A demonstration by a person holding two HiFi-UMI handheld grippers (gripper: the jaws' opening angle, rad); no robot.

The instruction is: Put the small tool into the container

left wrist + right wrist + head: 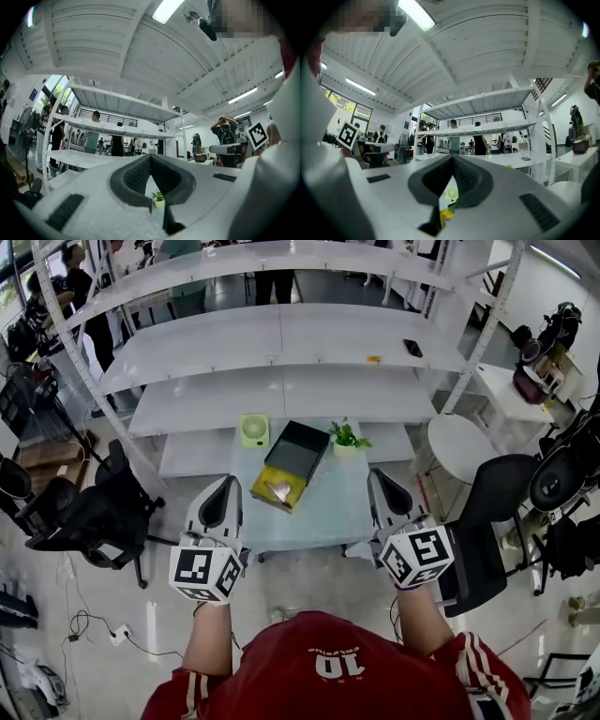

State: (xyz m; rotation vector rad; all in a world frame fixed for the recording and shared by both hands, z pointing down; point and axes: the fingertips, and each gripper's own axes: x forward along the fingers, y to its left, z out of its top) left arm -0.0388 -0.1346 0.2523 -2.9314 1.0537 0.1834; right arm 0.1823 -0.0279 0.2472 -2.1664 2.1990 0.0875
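On the glass table (328,512) lies a black rectangular container (298,448). A yellow tray (265,486) adjoins its near end, and a small brownish tool (278,489) lies on the tray. My left gripper (230,482) hovers at the table's near left edge, shut with nothing in it. My right gripper (379,476) hovers at the near right edge, also shut and empty. In the left gripper view the pads (140,176) meet at the tip. In the right gripper view the pads (464,176) meet too, and a bit of the yellow tray (446,214) shows below them.
A pale green fan-like device (253,430) stands at the table's back left, and a small potted plant (348,440) at the back right. White shelving (281,343) rises behind the table. Black office chairs (94,512) flank it, and a round white table (464,442) stands to the right.
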